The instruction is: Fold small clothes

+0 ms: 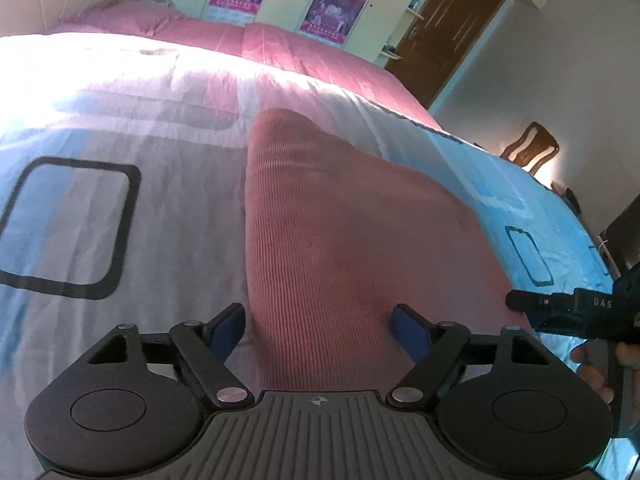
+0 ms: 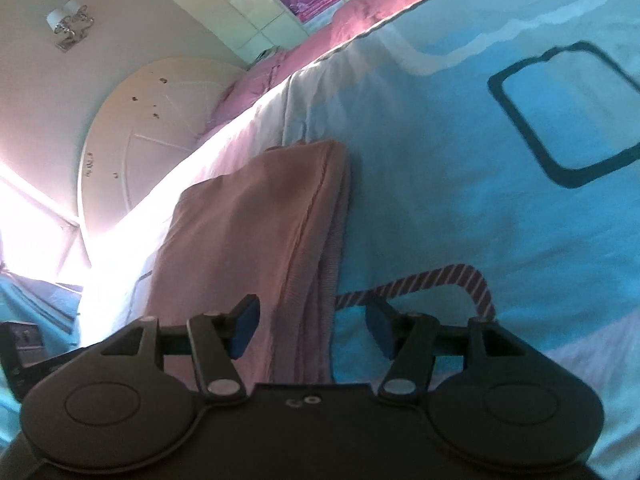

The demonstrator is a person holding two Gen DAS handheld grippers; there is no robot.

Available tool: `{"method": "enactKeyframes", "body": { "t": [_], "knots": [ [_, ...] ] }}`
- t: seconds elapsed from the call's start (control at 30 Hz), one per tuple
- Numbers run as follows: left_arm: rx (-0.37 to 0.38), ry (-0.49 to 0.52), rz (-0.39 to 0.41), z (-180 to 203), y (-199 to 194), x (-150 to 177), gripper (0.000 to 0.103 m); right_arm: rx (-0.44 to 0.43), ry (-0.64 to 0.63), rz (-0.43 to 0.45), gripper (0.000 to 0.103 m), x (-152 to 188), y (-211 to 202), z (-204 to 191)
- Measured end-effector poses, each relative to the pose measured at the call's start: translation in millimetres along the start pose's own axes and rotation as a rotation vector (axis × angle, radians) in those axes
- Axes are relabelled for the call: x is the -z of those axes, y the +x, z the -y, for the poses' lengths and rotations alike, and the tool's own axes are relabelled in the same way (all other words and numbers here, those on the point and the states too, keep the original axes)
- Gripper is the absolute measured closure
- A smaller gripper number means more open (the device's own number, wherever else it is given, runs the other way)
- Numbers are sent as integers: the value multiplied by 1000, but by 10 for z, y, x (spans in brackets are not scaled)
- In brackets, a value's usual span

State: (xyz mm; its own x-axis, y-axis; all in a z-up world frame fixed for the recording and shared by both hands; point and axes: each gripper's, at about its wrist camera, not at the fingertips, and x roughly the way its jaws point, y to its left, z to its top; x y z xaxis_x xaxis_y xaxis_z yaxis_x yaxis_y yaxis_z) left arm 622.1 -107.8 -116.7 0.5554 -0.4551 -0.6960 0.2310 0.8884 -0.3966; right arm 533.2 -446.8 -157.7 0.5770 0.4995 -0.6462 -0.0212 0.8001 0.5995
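A pink ribbed garment (image 1: 340, 240) lies folded on the blue and white bed cover (image 1: 120, 220). My left gripper (image 1: 318, 326) is open, its blue pads either side of the garment's near end. In the right wrist view the same garment (image 2: 248, 232) lies as a stacked long fold, and my right gripper (image 2: 310, 330) is open over its near right edge. A striped purple strap (image 2: 440, 276) loops out from under the garment onto the cover (image 2: 480, 200). The right gripper's black finger (image 1: 560, 304) shows at the right edge of the left wrist view.
A pink quilt (image 1: 300, 52) covers the far part of the bed. A wardrobe with posters (image 1: 332, 8), a brown door (image 1: 452, 32) and a wooden chair (image 1: 528, 148) stand beyond the bed. A white headboard (image 2: 140, 128) is at the left.
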Motion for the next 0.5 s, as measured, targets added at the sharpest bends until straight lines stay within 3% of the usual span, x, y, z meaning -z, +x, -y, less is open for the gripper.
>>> {"method": "enactKeyframes", "body": {
  "t": [0.13, 0.23, 0.4, 0.5],
  "knots": [
    [25, -47, -13, -65, 110, -28, 31, -17, -39, -34, 44, -52, 69, -61],
    [38, -59, -26, -68, 202, -60, 31, -33, -67, -55, 53, -75, 184, -110],
    [62, -73, -37, -116, 253, -104, 31, -71, -64, -42, 57, -104, 254, -98],
    [38, -52, -41, -47, 279, -118, 31, -65, -79, -33, 59, -95, 266, -104]
  ]
}}
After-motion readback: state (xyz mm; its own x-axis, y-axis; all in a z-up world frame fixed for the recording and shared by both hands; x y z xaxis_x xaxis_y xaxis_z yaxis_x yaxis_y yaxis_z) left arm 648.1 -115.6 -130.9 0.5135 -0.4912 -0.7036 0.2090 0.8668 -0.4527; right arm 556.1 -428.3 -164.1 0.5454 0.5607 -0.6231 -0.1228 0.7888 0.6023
